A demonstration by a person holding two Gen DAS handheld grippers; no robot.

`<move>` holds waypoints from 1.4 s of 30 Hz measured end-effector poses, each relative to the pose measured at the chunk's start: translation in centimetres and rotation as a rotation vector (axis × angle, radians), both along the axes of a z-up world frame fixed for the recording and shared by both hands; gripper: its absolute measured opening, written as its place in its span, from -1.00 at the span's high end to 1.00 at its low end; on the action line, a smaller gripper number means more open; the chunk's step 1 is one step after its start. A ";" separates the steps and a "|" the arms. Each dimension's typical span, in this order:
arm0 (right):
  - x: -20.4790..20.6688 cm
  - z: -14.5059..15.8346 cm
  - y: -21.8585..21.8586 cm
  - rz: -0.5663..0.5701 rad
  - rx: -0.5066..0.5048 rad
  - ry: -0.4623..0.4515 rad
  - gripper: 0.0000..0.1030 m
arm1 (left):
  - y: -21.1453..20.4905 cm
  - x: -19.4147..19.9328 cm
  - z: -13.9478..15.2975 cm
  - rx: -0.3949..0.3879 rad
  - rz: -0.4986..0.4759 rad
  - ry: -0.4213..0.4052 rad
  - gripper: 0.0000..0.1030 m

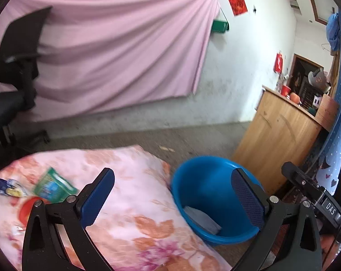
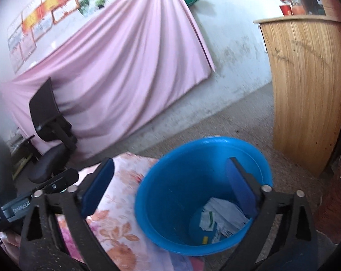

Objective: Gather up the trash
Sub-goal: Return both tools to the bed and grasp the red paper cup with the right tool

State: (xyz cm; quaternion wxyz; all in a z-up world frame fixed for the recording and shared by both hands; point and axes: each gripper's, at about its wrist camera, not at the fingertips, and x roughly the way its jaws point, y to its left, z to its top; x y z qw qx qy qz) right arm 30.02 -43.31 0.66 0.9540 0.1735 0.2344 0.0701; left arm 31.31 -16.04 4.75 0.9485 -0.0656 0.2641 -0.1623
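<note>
1. The blue bucket (image 2: 202, 192) is the landmark here. It stands on the floor, just beside the edge of the flowered bedcover (image 1: 129, 203), and papers (image 2: 224, 216) already lie at its bottom.
2. The right gripper (image 2: 170, 187) hangs over the bucket. Its jaws are spread wide and nothing is between them. One finger is above the inside of the bucket, the other is above the bedcover.
3. The left gripper (image 1: 172, 194) is also spread wide and empty. It points between the bedcover and the bucket.
4. I judge that the step in hand is to go for the next piece of trash. The remaining trash is on the bedcover, on the side far from the bucket: a green packet (image 1: 54, 186), a blue and yellow wrapper (image 1: 5, 187) and a red thing (image 1: 28, 207) which is too blurred to name.
5. To do it well, take the left gripper, because it is the nearer one to these pieces. Keep the jaws wide until the packet is between the pads.
6. Pinch the packet at its edge and not the cloth under it. The cover is soft and can be caught together with the wrapper.
7. Carry the piece until it is over the middle of the bucket before letting go, because light wrappers can fall outside the rim.
</note>
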 end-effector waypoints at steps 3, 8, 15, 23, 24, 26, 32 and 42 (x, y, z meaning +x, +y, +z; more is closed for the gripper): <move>-0.5 0.8 0.7 -0.003 -0.009 -0.040 -1.00 | 1.7 -1.4 0.9 0.011 0.052 -0.058 -0.96; -1.8 2.8 2.9 -0.015 -0.045 -0.156 -1.00 | 5.0 -4.0 2.6 0.028 0.145 -0.150 -0.96; -3.9 5.2 7.2 0.023 -0.075 -0.346 -1.00 | 9.9 -7.5 3.8 0.076 0.261 -0.270 -0.96; -5.2 6.3 13.2 0.108 -0.093 -0.479 -1.00 | 14.5 -10.7 3.2 0.119 0.355 -0.341 -0.96; -5.2 6.3 13.7 0.118 -0.098 -0.485 -1.00 | 15.1 -11.1 3.1 0.121 0.364 -0.346 -0.96; -5.3 6.3 15.1 0.145 -0.114 -0.500 -1.00 | 16.1 -11.6 2.8 0.123 0.385 -0.354 -0.96; -5.3 6.0 18.4 0.218 -0.144 -0.523 -1.00 | 17.8 -13.2 1.2 0.177 0.418 -0.347 -0.96; -3.2 3.9 22.0 0.352 -0.206 -0.402 -1.00 | 19.3 -11.5 -3.4 0.218 0.394 -0.147 -0.96</move>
